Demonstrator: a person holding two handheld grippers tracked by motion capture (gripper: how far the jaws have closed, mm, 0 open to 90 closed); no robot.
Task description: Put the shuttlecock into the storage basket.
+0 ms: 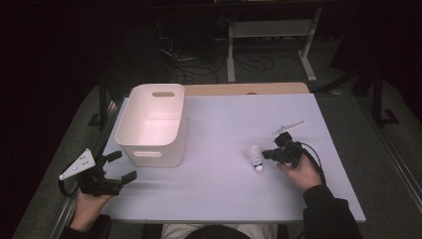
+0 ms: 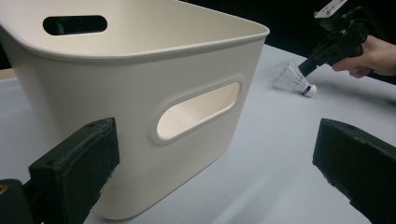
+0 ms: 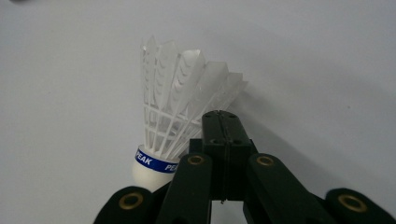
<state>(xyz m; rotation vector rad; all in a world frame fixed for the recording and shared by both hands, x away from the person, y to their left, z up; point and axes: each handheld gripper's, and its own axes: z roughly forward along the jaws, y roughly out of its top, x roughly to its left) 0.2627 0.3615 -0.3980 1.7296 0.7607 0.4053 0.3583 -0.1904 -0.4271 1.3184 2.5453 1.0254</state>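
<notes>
Since the shuttlecock (image 3: 173, 116) at frame centre is featherlight and fragile, we grip its cork; right gripper (image 3: 223, 122) closed empty, left gripper (image 2: 210, 163) apart.

Table top (image 1: 219, 189): pale, matte, rectangular, it filled the middle of the high view
Bin (image 1: 152, 125): a white plastic tub with rounded corners stood upright on the far left part of the table top, open side up
Bin handles: an oval cut-out (image 2: 198, 110) pierced the near wall, and a matching one (image 1: 163, 93) pierced the far wall
Wooden board (image 1: 249, 88): a light brown strip lay along the far edge of the table top
Floor beyond (image 1: 199, 64): dark, with loose cables trailing across it
Frame (image 1: 271, 35): pale metal legs and a crossbar stood on the floor behind the table
</notes>
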